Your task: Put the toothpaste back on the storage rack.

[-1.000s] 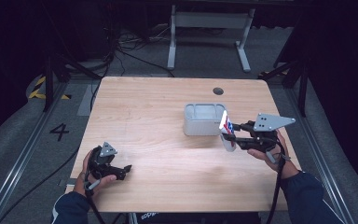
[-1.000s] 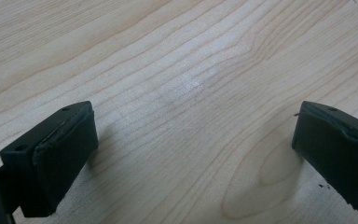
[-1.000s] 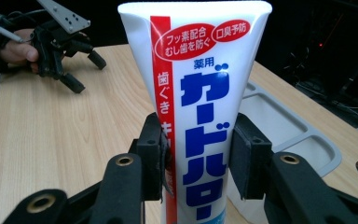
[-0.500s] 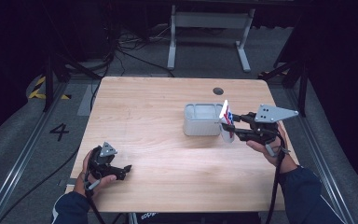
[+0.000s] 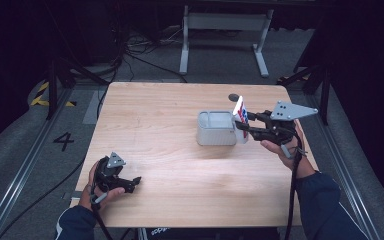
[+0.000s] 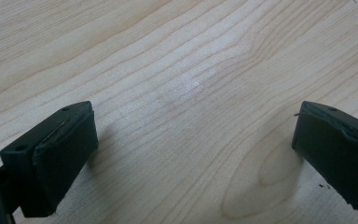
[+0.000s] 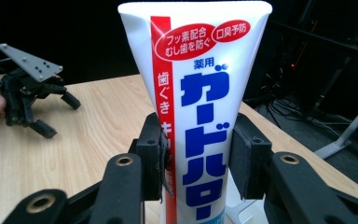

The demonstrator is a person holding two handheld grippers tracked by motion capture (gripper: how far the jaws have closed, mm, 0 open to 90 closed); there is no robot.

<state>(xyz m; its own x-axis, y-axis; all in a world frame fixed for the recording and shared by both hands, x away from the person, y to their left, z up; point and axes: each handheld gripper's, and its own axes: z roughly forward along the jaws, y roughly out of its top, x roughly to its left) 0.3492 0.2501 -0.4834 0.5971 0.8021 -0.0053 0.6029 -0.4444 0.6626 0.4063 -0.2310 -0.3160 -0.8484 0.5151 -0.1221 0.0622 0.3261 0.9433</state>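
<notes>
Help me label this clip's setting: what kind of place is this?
Probably a lab or recording studio, not a home: a bare wooden table on grey carpet, cables trailing over the floor, dark surroundings, and a floor marking "4" beside a rail.

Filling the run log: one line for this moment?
right tool: shut on toothpaste tube, beside grey bin | left tool: open, nothing between jaws, low over table | tube not in bin
</notes>
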